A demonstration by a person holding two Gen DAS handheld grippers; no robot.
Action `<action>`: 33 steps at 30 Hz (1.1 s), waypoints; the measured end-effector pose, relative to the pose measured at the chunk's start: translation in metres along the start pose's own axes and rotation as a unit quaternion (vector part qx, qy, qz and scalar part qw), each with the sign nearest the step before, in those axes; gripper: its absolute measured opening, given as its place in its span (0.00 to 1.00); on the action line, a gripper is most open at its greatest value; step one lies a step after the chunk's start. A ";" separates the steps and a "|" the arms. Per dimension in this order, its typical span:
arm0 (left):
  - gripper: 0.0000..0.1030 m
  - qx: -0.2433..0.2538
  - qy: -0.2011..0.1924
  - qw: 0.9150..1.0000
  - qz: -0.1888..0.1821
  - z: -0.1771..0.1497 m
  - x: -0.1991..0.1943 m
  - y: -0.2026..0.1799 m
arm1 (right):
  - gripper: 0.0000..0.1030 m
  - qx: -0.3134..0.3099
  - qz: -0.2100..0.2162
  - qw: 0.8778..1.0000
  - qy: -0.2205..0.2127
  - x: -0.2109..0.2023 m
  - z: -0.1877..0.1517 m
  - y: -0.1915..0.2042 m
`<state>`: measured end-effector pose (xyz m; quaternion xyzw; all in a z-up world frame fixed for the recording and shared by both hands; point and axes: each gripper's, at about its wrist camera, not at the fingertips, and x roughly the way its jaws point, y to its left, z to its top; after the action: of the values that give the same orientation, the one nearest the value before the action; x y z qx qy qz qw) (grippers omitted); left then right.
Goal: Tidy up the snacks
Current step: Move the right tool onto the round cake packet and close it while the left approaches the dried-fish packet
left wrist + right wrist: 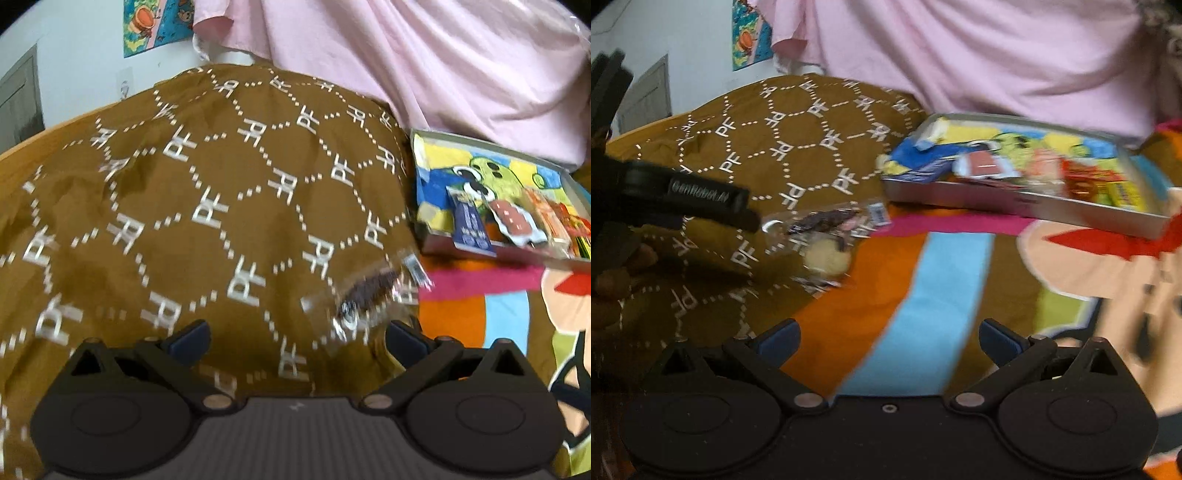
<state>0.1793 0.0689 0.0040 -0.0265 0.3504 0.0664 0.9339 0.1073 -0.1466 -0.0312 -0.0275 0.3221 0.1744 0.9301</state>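
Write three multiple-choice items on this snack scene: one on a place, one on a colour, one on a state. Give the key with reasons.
1. Where does the clear snack packet lie?
A. inside the tray
B. on the brown patterned cloth, outside the tray
C. between the right gripper's fingers

2. What colour is the cloth hanging behind the tray?
A. pink
B. green
C. black

3. How does the left gripper stand?
A. shut on a packet
B. open, holding nothing
C. shut on the tray rim

Key: 1 B, since the packet rests on the brown patterned cloth, apart from the tray. 2 A, since the pink cloth fills the background above the tray. 3 B, since its fingers stand wide apart with only cloth between them; the right gripper is open likewise.
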 end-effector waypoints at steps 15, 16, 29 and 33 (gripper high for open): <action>1.00 0.119 -0.018 0.992 -0.048 0.021 0.036 0.010 | 0.91 -0.037 0.057 0.998 0.018 0.114 0.044 0.041; 1.00 0.125 -0.018 0.991 -0.051 0.020 0.038 0.010 | 0.86 -0.034 0.060 0.997 0.024 0.119 0.045 0.042; 1.00 0.193 0.005 0.972 -0.137 0.007 0.047 -0.007 | 0.49 -0.052 0.074 0.995 0.035 0.107 0.033 0.023; 1.00 0.225 0.018 0.962 -0.152 0.006 0.059 -0.021 | 0.49 -0.084 0.068 0.993 0.050 0.084 0.020 0.007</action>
<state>0.2305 0.0549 -0.0305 0.1303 0.3644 -0.1579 0.9085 0.1778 -0.1107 -0.0663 -0.0924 0.3534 0.2616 0.8934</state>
